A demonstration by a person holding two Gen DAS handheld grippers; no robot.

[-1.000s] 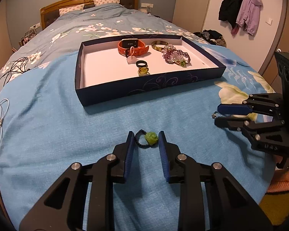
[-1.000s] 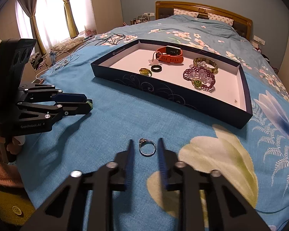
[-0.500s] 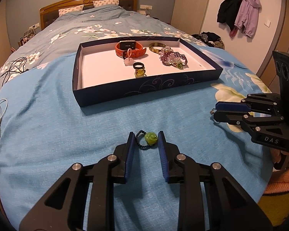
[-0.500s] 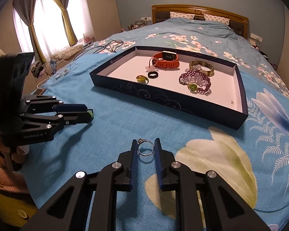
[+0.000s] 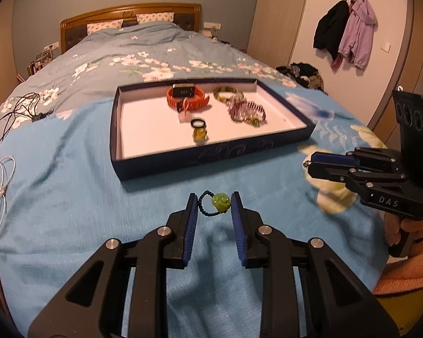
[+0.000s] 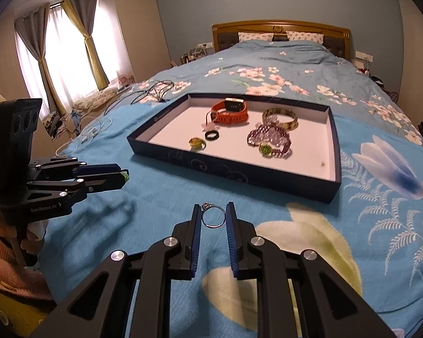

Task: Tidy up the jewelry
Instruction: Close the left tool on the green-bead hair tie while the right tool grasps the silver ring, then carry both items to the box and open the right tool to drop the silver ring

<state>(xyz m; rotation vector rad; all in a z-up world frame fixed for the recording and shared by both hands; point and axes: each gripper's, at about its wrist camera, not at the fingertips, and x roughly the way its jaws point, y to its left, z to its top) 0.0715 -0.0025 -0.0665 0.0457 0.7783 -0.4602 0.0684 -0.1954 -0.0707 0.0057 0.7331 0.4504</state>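
Two rings are clamped, the green-stone ring (image 5: 216, 202) in our left fingers (image 5: 214, 205) and the silver ring (image 6: 213, 216) in our right fingers (image 6: 213, 217), with the tray (image 6: 239, 177) straight ahead of both fingertips, slightly nearer the left.

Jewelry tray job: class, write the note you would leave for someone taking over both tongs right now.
Left tongs: shut on the green bead ring, held above the blanket.
Right tongs: shut on the silver ring, also off the bed.
Tray: already holds the orange watch, bangle, purple bracelet, black ring and yellow ring.
Left to do: carry both rings to the tray and release them inside.
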